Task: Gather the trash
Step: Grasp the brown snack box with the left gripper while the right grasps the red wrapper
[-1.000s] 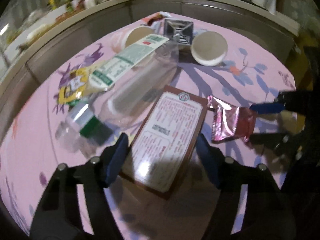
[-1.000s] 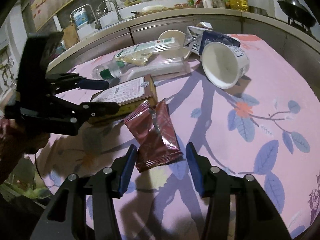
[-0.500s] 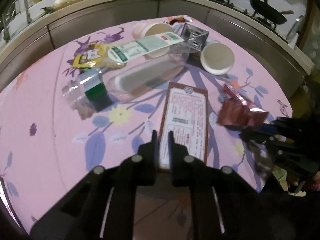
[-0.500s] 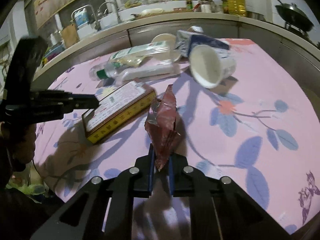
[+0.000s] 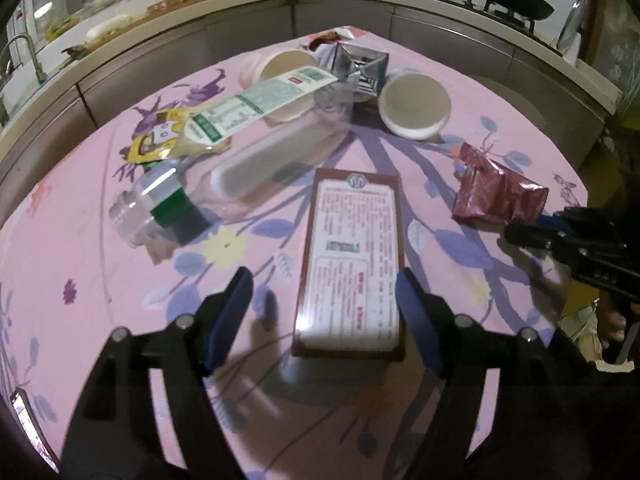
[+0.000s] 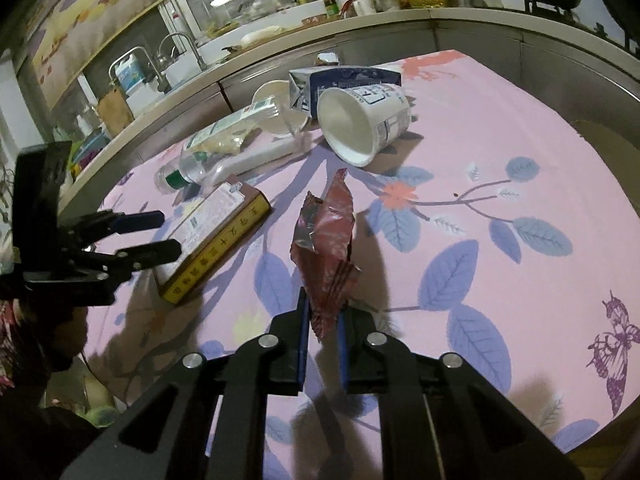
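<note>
My right gripper (image 6: 322, 330) is shut on a crumpled red foil wrapper (image 6: 326, 248) and holds it above the pink flowered tablecloth (image 6: 500, 152); the wrapper also shows in the left wrist view (image 5: 496, 194). My left gripper (image 5: 324, 304) is open, its jaws on either side of the near end of a flat brown box with a white label (image 5: 352, 260), which lies on the cloth. The box shows in the right wrist view (image 6: 216, 236), with the left gripper (image 6: 160, 232) at its left end.
Further back lie a clear plastic bottle with a green band (image 5: 224, 184), a yellow and green packet (image 5: 224, 120), two tipped paper cups (image 5: 414, 106) (image 5: 286, 66) and a silver-lined carton (image 5: 362, 68). A kitchen counter (image 5: 160, 4) curves behind the table.
My left gripper was shut half a second ago and is now open around the box's near end. My right gripper closed on the red wrapper and lifted it off the cloth.
</note>
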### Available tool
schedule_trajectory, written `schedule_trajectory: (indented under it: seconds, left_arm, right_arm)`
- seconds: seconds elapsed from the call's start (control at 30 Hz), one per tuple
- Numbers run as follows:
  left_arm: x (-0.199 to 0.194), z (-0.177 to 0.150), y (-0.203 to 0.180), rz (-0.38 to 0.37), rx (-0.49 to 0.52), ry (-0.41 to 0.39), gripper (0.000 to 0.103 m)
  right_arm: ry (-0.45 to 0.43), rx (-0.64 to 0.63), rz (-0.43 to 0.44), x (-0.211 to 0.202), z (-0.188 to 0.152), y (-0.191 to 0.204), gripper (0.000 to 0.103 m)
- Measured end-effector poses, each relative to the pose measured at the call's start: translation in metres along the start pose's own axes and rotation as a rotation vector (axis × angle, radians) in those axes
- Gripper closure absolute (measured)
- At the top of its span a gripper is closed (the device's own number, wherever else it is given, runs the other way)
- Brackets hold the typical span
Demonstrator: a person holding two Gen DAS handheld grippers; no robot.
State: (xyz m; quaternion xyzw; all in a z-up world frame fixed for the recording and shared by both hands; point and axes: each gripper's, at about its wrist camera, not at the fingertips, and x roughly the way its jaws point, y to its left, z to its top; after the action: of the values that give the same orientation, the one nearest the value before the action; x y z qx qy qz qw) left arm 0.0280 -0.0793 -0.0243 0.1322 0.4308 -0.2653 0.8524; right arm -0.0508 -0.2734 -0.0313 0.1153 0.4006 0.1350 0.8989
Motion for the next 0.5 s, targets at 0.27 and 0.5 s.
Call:
schedule_trajectory:
  seconds: [0.27,0.5]
  left_arm:
    - [0.001,0.002,-0.008,-0.018,-0.002,0.000,0.065]
    - [0.001,0.006,-0.022,-0.026,0.010,0.035,0.030]
  right_arm:
    - [-0.009,-0.012,0.045,-0.004,0.002,0.004,0.093]
    - [-0.024,0.006,0.068,-0.007,0.000,-0.001,0.094]
